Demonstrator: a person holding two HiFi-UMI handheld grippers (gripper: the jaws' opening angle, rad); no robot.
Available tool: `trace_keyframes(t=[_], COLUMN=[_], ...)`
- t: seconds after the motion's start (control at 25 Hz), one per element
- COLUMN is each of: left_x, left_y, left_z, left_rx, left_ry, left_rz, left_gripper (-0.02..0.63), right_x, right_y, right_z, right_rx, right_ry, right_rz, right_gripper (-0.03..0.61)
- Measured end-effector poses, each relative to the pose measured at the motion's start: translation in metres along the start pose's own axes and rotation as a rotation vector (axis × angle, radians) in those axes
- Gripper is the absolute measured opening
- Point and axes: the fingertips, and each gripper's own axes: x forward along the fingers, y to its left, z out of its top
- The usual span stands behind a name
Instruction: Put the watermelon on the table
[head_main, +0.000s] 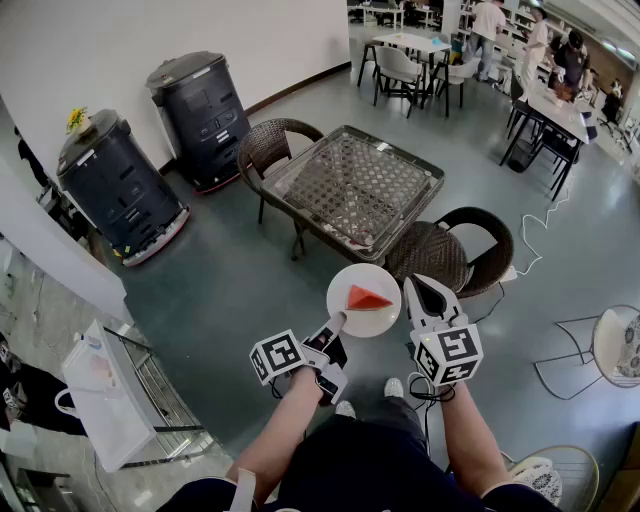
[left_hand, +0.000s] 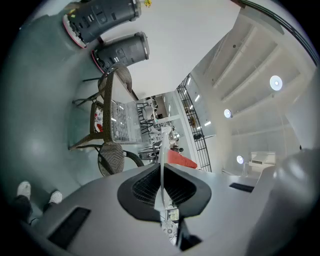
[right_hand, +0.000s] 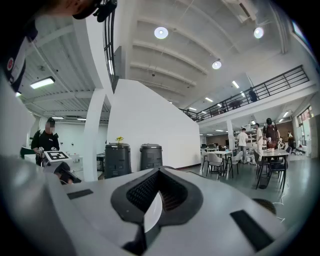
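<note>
**Watermelon slice on a plate held short of the worktop**

At the far left, two dark, drum-shaped machines (head_main: 115, 185) stand against the white wall, the nearer one with a small yellow flower (head_main: 75, 118) on top. Below them, a white bag (head_main: 100, 390) rests on a wire rack.

The left gripper (head_main: 335, 325) reaches in from the lower middle, roughly level. Its jaws are clamped tight on the lower-left rim of a white plate (head_main: 350, 280). The left gripper view shows that rim edge-on as a thin white line pinched between the black pads (left_hand: 145, 185).

The red watermelon (head_main: 368, 298) wedge lies on the plate, slightly right of its centre. It is in the air over the grey floor, not on the worktop (head_main: 355, 190). That worktop, glass over a woven lattice, stands just beyond the plate with nothing on it. A wicker chair (head_main: 270, 145) is at its far-left side.

The right gripper (head_main: 420, 290) sits just right of the plate, also near level. In the right gripper view, a curved white piece of the plate (right_hand: 147, 212) sits low between its narrow-set jaws, which look closed on the rim.

Two more wicker chairs (head_main: 430, 255) stand under and beside this gripper. Farther right are tables, chairs and several people.
</note>
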Motion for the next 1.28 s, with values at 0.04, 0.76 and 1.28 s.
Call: trace_keyframes(t=[0.04, 0.76, 1.28], left_x=[0.0, 0.004, 0.03], left_y=[0.0, 0.004, 0.008], left_z=[0.0, 0.013, 0.026], left_rx=[-0.001, -0.001, -0.001], left_ry=[0.001, 0.031, 0.057], left_rz=[-0.001, -0.024, -0.036], left_gripper=[0.014, 0.015, 0.015], right_x=[0.001, 0.015, 0.029], right_y=[0.0, 0.008, -0.011], right_z=[0.0, 0.002, -0.003], right_rx=[0.001, -0.011, -0.024], right_ry=[-0.001, -0.004, 0.011], right_rz=[0.0, -0.015, -0.048], right_gripper=[0.002, 0.002, 0.002])
